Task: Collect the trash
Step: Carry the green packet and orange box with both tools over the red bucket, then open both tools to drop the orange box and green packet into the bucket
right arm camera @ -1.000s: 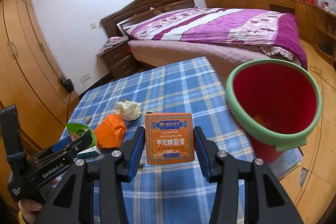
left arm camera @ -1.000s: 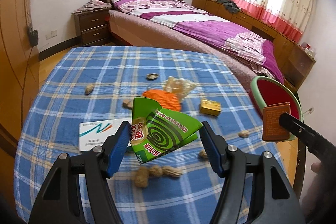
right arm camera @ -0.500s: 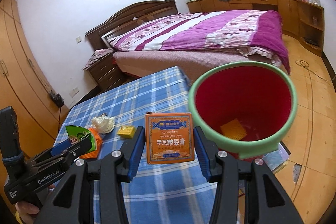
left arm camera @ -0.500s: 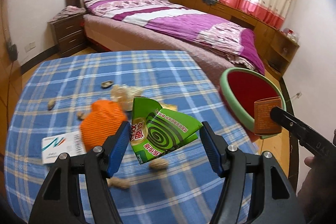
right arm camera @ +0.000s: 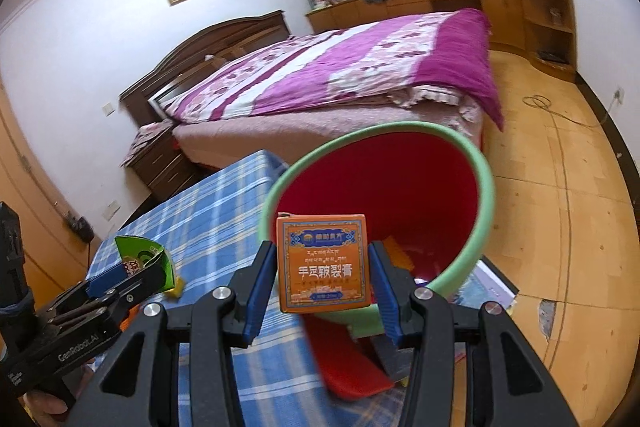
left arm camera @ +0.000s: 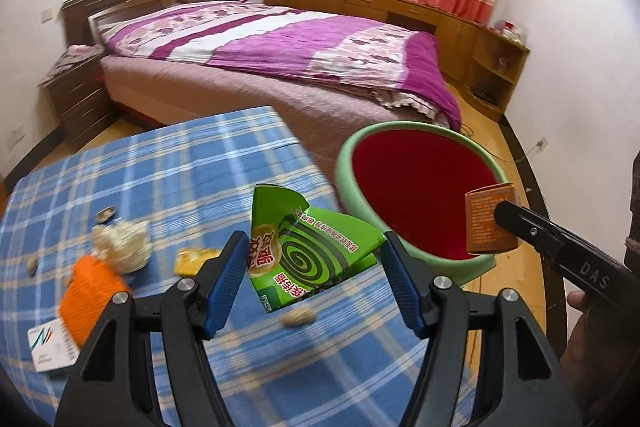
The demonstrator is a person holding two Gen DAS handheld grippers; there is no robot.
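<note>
My left gripper (left arm camera: 314,269) is shut on a crumpled green mosquito-coil box (left arm camera: 308,247), held over the right part of the blue plaid table (left arm camera: 192,167), close to the bin's near rim. The same green box (right arm camera: 146,261) shows at lower left in the right wrist view. My right gripper (right arm camera: 323,273) is shut on an orange ointment box (right arm camera: 323,265) and hangs over the mouth of the red bin with a green rim (right arm camera: 486,183). In the left wrist view this orange box (left arm camera: 486,221) sits above the bin (left arm camera: 416,195). Something orange lies in the bin's bottom.
On the table lie an orange wrapper (left arm camera: 90,293), a crumpled pale wrapper (left arm camera: 122,245), a small yellow box (left arm camera: 194,261), a white card (left arm camera: 50,345) and peanut shells (left arm camera: 298,317). A bed (left arm camera: 280,43) stands behind; wooden floor (right arm camera: 560,187) to the right of the bin.
Both grippers have swung right, off the middle of the table toward the bin, each still holding its box. The orange box now hangs over the bin's mouth.
</note>
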